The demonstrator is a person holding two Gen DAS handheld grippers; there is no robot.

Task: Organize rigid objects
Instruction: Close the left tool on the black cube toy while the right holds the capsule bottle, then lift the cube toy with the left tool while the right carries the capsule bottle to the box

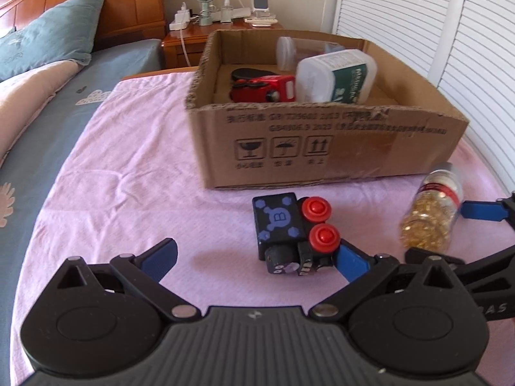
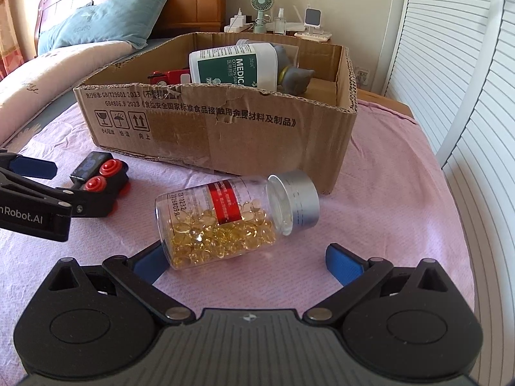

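A black toy train (image 1: 289, 228) with red wheels lies on the pink cloth (image 1: 135, 173) in front of the cardboard box (image 1: 322, 148). My left gripper (image 1: 256, 260) is open around it, and the right pad touches the train's wheel side. A clear bottle of yellow capsules (image 2: 231, 215) with a silver cap lies on its side. My right gripper (image 2: 247, 262) is open just behind the bottle, its left pad against the bottle's base. The train (image 2: 99, 173) and the bottle (image 1: 431, 212) also show in the opposite wrist views.
The box (image 2: 225, 135) holds a red toy car (image 1: 264, 88), a white green-labelled bottle (image 2: 231, 64), a clear jar (image 1: 286, 53) and a grey figurine (image 2: 296, 77). Bed and pillow (image 1: 48, 32) lie left, a cluttered nightstand (image 1: 193, 41) behind, white shutters (image 2: 466, 96) right.
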